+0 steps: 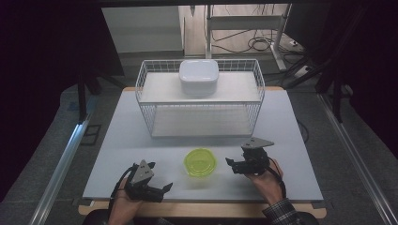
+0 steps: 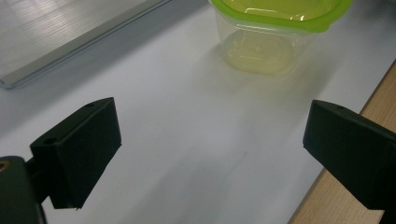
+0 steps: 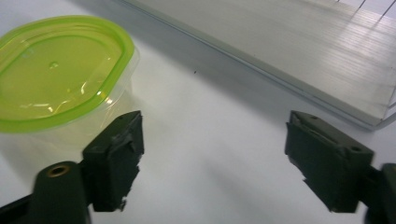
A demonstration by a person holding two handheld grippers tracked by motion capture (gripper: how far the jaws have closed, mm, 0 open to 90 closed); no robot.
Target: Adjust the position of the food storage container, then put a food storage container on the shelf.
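Pale grey tabletop, edged in light wood and ringed by dark floor and loose cables, carries a white wire rack at its far side. On the rack's upper shelf, at the middle of its back edge, sits a white lidded box.

In front of the rack, near the table's front edge, stands a clear plastic container with a lime-green lid seated on it, upright and alone on the bare surface.

Just right of the container, a person's right gripper hangs with its jaws spread wide and nothing between them; in the right gripper view the container lies beyond and beside one jaw, apart from it. The left gripper rests left of the container and nearer the front edge, its jaws likewise parted and empty, with the container well ahead of them in the left gripper view. A plaid sleeve shows at the right wrist.
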